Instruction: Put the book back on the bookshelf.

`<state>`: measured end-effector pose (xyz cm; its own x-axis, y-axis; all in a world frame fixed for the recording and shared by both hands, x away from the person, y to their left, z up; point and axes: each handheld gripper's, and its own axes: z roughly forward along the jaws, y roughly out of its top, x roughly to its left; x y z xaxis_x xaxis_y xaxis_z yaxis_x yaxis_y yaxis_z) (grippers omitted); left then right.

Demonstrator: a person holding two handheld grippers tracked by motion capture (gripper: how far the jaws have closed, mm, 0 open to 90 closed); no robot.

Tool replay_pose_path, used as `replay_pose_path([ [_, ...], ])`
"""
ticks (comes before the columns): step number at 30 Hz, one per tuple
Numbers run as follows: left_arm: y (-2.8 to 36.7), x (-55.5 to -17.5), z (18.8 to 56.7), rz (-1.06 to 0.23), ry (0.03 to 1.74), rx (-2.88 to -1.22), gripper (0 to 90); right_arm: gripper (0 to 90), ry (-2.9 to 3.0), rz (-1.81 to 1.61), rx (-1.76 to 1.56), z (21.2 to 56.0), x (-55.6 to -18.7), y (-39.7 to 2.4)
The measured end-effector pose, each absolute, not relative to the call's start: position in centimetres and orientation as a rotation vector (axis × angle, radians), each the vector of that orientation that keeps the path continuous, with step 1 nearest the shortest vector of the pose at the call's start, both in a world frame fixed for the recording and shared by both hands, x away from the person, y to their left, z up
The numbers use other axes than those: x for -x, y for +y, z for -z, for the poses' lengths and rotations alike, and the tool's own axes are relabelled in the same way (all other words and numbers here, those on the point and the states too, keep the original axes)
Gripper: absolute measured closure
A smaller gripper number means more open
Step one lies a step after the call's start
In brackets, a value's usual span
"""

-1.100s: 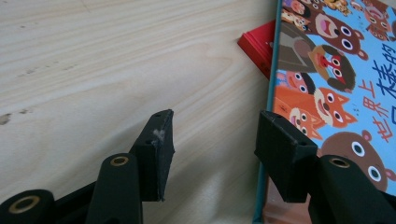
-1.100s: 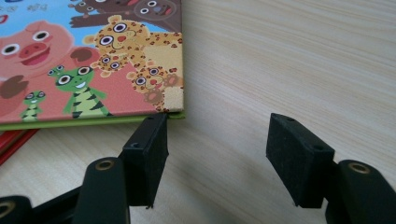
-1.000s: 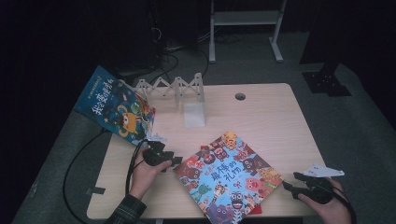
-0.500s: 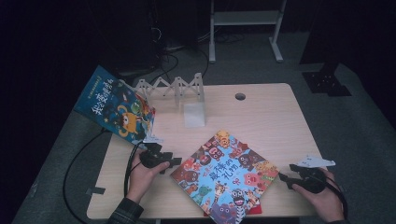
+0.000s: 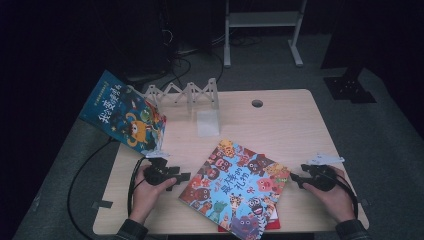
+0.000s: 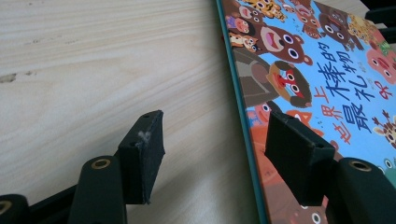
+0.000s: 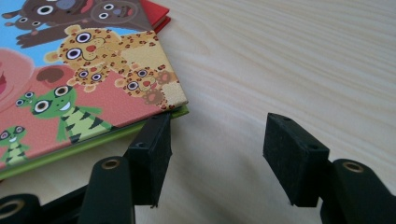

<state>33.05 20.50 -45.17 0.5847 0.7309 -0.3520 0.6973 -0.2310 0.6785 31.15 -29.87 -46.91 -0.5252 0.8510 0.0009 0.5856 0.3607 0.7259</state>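
Observation:
A picture book [image 5: 235,187] with cartoon animals on a blue cover lies flat near the table's front edge. My left gripper [image 5: 181,180] rests at its left corner. In the left gripper view the jaws [image 6: 215,126] have just been opening; the book's [image 6: 317,70] teal edge runs between them and neither pad presses on it. My right gripper [image 5: 294,179] sits at the book's right corner. In the right gripper view it [image 7: 219,126] stands open over bare wood, its left jaw just beside the book's corner [image 7: 93,84].
A red book [image 7: 156,14] pokes out beneath the picture book. A second, blue book [image 5: 125,117] leans at the table's left rear edge beside a white zigzag rack [image 5: 182,95]. The wooden table [image 5: 280,130] has a cable hole [image 5: 257,103]. Dark floor surrounds it.
The right hand has slid left and farther up the table, up to the book's right corner. The book has shifted slightly. The left hand stays in place.

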Motion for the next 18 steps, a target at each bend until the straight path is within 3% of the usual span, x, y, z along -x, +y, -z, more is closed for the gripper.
replay_pose_path([
  [18,20.2,-32.7,45.7,0.000,1.145,-1.971,32.2,44.1,2.262,-0.931,-1.227,46.9,-35.1,-26.8],
])
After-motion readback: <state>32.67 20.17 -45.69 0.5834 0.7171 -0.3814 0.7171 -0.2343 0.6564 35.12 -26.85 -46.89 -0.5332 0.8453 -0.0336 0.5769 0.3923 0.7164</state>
